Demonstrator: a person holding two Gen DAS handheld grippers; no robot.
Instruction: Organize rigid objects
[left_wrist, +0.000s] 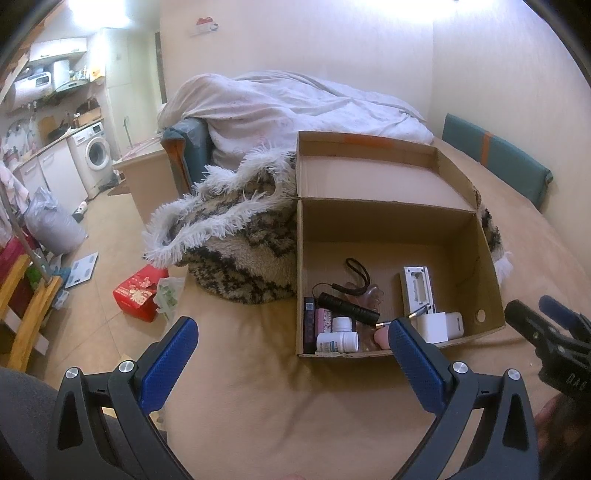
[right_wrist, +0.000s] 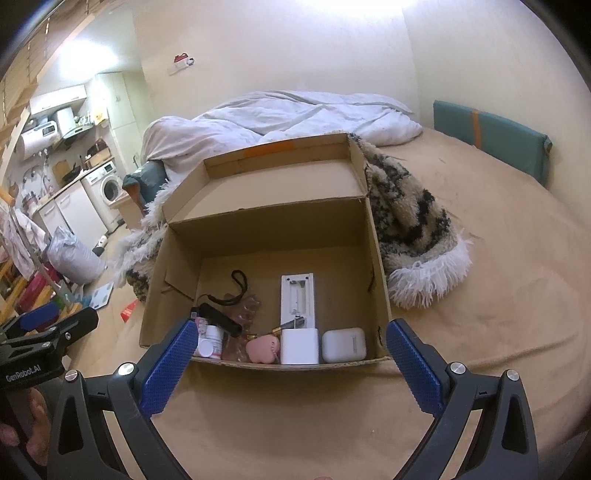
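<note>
An open cardboard box (left_wrist: 487, 258) (right_wrist: 380, 258) sits on the tan bed. Inside lie a black flashlight (left_wrist: 349, 308) (right_wrist: 219, 319), white pill bottles (left_wrist: 338, 341) (right_wrist: 210, 341), a pink item (right_wrist: 262, 349), a white cube charger (right_wrist: 300, 345) (left_wrist: 432, 326), a white earbud case (right_wrist: 343, 344) and a white flat panel (right_wrist: 297, 295) (left_wrist: 417, 286). My left gripper (left_wrist: 293, 345) is open and empty, in front of the box's near left corner. My right gripper (right_wrist: 291, 347) is open and empty, at the box's near wall. Each gripper shows at the other view's edge.
A shaggy patterned blanket (left_wrist: 236, 236) (right_wrist: 410, 221) lies beside the box. A white duvet (left_wrist: 295, 107) is heaped behind. A teal cushion (right_wrist: 491, 136) stands along the wall. Off the bed's left edge lie a red box (left_wrist: 138, 293), a scale and a kitchen area.
</note>
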